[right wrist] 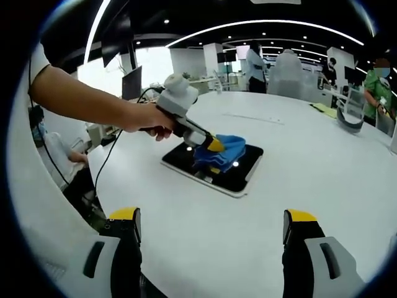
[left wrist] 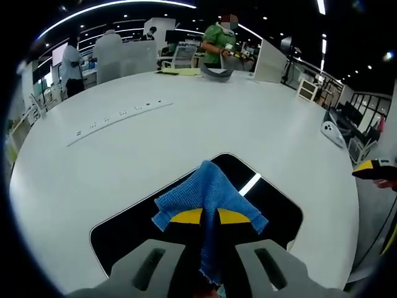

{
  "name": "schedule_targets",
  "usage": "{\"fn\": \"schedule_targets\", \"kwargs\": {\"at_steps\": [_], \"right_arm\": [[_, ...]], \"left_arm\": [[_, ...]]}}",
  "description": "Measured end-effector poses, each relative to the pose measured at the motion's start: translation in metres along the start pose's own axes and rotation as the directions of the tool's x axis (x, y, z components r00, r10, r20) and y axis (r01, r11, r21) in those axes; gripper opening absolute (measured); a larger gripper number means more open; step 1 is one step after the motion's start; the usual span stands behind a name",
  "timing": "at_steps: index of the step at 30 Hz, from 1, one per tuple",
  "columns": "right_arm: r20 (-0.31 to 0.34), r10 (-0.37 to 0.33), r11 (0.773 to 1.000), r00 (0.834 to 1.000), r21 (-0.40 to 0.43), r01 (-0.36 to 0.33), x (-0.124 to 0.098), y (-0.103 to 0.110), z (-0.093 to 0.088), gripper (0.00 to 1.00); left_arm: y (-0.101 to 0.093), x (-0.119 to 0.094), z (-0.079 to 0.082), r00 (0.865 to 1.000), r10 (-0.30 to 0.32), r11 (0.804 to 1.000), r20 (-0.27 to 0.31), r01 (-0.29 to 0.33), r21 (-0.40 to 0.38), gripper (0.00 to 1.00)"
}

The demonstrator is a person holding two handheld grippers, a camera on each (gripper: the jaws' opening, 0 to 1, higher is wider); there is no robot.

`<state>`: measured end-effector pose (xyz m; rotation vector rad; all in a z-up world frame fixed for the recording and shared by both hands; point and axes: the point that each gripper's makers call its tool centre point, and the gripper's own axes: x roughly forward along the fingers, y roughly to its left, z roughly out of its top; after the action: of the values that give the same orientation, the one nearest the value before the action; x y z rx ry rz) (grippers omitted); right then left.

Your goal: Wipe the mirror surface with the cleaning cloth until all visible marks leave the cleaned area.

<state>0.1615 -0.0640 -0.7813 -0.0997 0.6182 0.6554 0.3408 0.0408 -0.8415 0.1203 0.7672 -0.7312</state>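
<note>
Open-plan office all around, with a big white round table (left wrist: 260, 130) taking up the middle and people busy at its far edge. Starting on the left side, the left gripper (right wrist: 209, 146), gripped in a person's hand (right wrist: 149, 119), comes down at a slant over a dark rectangular mirror (right wrist: 242, 171) lying flat on the tabletop. Its yellow-tipped jaws are pressed together on a blue cleaning cloth (left wrist: 208, 194), and the loose folds spill forward onto the glass. In the left gripper view the cloth covers the near middle of the mirror (left wrist: 279, 208), with a bright ceiling light reflected just beside it; I cannot make out any marks on the glass from either view.

That cloth looks soft, light and floppy, so I would judge it needs a firm pinch on a bunched fold, as it has now, or it will drag out of the jaws. The mirror looks thin, slick and breakable, and free to slide on the smooth table; pressure ought to stay gentle and flat.

Over on the right, the right gripper (right wrist: 211, 231) hangs well back from the mirror, jaws spread wide, holding nothing.
</note>
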Motion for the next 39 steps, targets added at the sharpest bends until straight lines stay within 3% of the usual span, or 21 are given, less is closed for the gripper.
{"fn": "schedule_targets", "kwargs": {"at_steps": [39], "right_arm": [[0.01, 0.011, 1.0, 1.0, -0.012, -0.011, 0.001, 0.005, 0.004, 0.95]], "left_arm": [[-0.013, -0.015, -0.017, 1.0, -0.011, 1.0, 0.007, 0.011, -0.018, 0.05]]}}
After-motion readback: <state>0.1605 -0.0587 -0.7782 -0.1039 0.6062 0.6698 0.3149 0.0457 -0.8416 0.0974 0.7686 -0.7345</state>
